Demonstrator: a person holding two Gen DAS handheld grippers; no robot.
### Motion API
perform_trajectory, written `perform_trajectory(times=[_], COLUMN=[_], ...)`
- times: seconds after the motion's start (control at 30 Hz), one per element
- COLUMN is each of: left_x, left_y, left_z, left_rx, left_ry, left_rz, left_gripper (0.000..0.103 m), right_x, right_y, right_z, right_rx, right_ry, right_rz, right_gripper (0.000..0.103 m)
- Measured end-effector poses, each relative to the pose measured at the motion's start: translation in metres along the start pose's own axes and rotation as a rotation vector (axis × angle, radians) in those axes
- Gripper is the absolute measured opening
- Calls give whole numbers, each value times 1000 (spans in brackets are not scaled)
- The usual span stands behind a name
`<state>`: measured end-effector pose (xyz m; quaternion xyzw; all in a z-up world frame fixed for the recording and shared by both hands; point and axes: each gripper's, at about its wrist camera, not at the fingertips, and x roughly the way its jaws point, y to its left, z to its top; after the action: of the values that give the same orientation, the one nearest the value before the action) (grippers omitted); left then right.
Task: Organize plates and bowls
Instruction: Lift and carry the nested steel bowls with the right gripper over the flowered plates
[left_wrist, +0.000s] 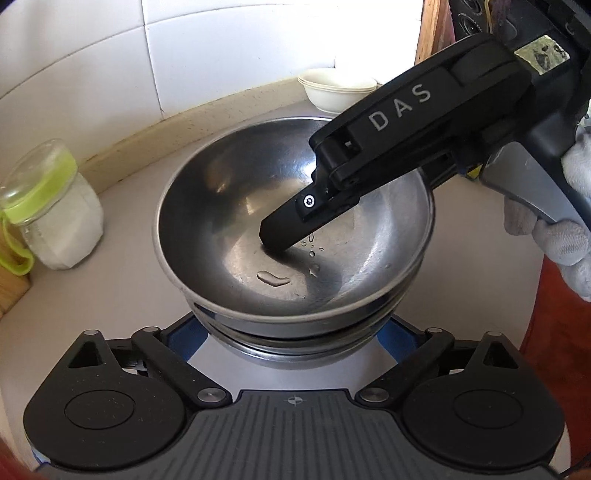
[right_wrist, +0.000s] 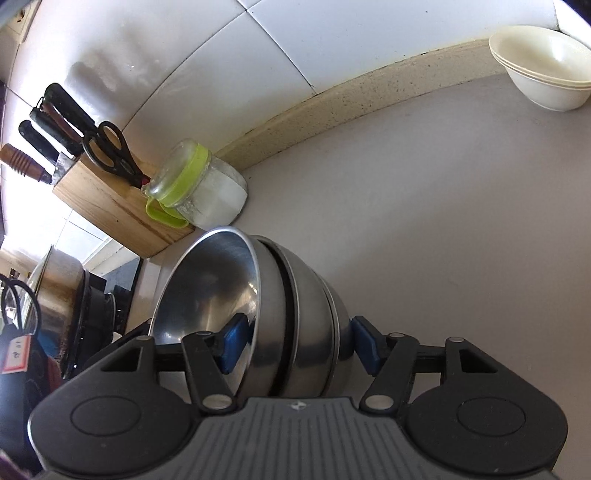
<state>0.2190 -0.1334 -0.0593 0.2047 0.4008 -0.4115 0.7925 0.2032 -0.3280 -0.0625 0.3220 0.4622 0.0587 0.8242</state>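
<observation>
Here, stacked steel bowls (left_wrist: 295, 221) sit on the grey tabletop (right_wrist: 443, 221), near a jar (left_wrist: 55, 206). Left tongs (left_wrist: 295, 332) spread wide around the stack's base, not touching. Right tongs (right_wrist: 299, 343) half-spread, one blue pad (right_wrist: 236, 343) inside the top bowl, rims between, pads clear. Cream bowls (right_wrist: 543, 66) well apart.

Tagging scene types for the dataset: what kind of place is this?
Most likely a home kitchen counter: white wall tiles, a wooden knife block with knives and scissors, and nested stainless steel bowls beside stacked cream bowls.
</observation>
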Motion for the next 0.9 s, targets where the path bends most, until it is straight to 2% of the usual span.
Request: perform_trajectory(times=[0.43,0.9], left_x=[7,-37], left_y=[-9,-38], left_z=[5,22], left_rx=[10,-8], left_ry=[3,-50], left_rz=[42,156], left_gripper=[101,101], right_x=[2,-34], right_y=[3,25], right_z=[1,12], right_rx=[-54,-141], right_ry=[-21,-89], right_rz=[11,65], right_gripper=[64,64])
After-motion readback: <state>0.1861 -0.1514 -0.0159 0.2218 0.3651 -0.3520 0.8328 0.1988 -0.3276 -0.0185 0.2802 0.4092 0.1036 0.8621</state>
